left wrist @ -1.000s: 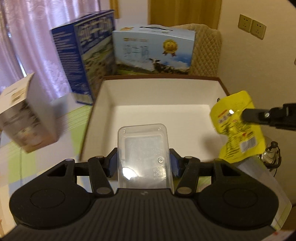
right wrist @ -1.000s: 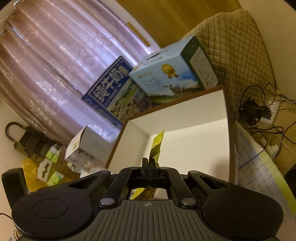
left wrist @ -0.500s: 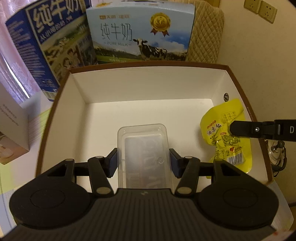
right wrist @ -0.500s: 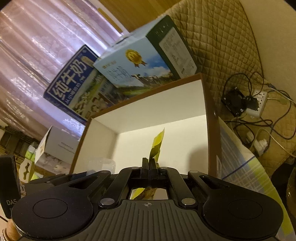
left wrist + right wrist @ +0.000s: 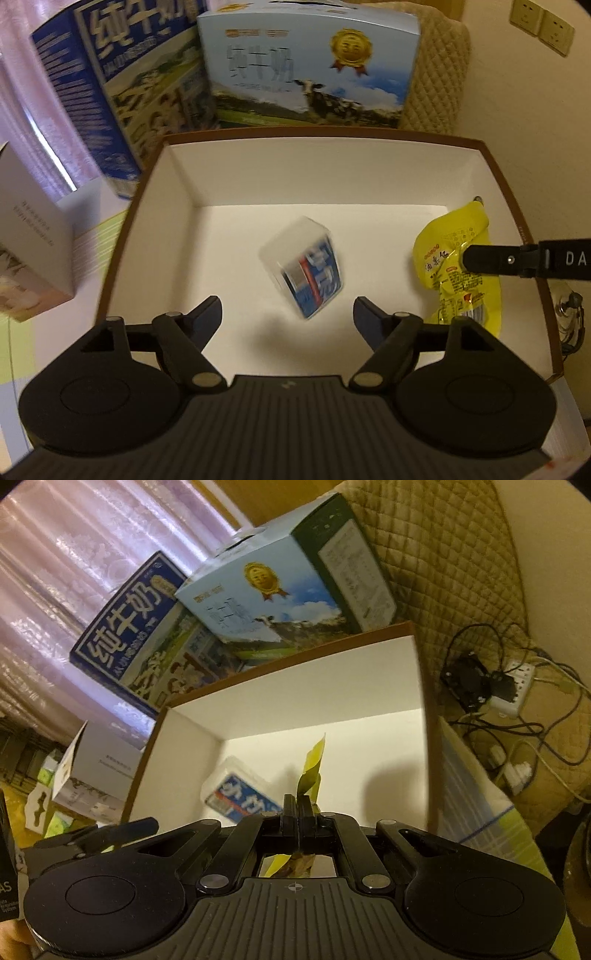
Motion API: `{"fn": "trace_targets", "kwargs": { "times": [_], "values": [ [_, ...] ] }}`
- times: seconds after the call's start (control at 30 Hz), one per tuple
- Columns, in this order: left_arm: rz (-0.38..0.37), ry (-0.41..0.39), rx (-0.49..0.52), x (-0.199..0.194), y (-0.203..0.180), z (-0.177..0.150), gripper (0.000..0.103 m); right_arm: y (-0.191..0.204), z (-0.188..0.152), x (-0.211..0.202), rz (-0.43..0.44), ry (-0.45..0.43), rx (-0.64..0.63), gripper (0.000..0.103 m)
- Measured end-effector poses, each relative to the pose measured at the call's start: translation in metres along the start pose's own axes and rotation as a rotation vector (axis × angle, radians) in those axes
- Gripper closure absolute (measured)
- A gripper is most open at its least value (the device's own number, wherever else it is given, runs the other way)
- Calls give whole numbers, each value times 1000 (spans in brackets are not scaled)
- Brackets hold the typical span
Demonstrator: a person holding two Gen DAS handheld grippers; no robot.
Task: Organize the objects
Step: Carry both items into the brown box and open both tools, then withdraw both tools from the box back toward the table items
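A clear plastic box with a blue label (image 5: 306, 266) is blurred and tilted over the white floor of the brown-rimmed carton (image 5: 332, 170); I cannot tell whether it touches the floor. My left gripper (image 5: 288, 314) stands open just above the near side of the carton, nothing between its fingers. A yellow snack pouch (image 5: 458, 266) hangs inside the carton at its right wall, pinched by my right gripper (image 5: 466, 258). In the right wrist view the right gripper (image 5: 298, 801) is shut on the pouch (image 5: 312, 771), and the clear box (image 5: 240, 794) shows to its left.
Two milk cartons, dark blue (image 5: 122, 92) and light blue (image 5: 314, 66), stand behind the box. A white package (image 5: 29, 251) sits to the left. A quilted chair back (image 5: 443, 554) and a power strip with cables (image 5: 513, 690) are on the right.
My left gripper has opened and let go of the clear box, which now tumbles inside the carton. The right gripper has lowered the yellow pouch further into the carton.
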State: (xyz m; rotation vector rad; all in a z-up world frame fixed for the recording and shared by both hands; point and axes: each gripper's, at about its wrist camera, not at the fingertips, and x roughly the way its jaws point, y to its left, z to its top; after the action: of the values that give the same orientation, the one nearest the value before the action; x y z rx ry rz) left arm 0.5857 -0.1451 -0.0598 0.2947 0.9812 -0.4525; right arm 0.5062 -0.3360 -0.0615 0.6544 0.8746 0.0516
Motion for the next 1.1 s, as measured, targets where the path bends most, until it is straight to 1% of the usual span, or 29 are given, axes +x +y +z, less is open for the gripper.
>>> {"fn": "trace_targets", "kwargs": {
  "times": [0.03,0.1,0.13,0.17,0.23,0.4,0.6,0.67,0.77,0.93,1.0,1.1],
  "values": [
    [6,-1,-7,-3,3,-2,26,2,1,0,13,-1,-4,101],
    [21,-3,-20,-9,9,-6,24,6,2,-3,38,-9,-25,78],
    [27,-4,-25,-12,12,-8,22,8,2,-4,36,-13,-31,50],
    [32,-6,-33,-15,14,-10,21,10,2,-7,35,-26,-37,40],
    [39,-13,-52,-24,19,-15,21,14,1,-11,42,-41,-65,40],
    [50,-25,-95,-46,24,-28,20,16,-6,-24,30,-27,-98,40],
    [66,-28,-149,-74,25,-51,18,15,-25,-44,14,-17,-143,40],
    [76,-41,-164,-85,24,-59,18,16,-31,-51,18,-18,-157,40],
    [87,-52,-190,-99,22,-71,15,21,-42,-64,22,-22,-205,40],
    [113,-50,-239,-122,22,-96,15,30,-63,-83,23,-36,-296,40],
    [132,-49,-255,-130,22,-105,15,33,-71,-89,22,-39,-319,40],
    [137,-49,-273,-142,21,-119,15,38,-82,-97,34,-37,-333,40]
  ]
}}
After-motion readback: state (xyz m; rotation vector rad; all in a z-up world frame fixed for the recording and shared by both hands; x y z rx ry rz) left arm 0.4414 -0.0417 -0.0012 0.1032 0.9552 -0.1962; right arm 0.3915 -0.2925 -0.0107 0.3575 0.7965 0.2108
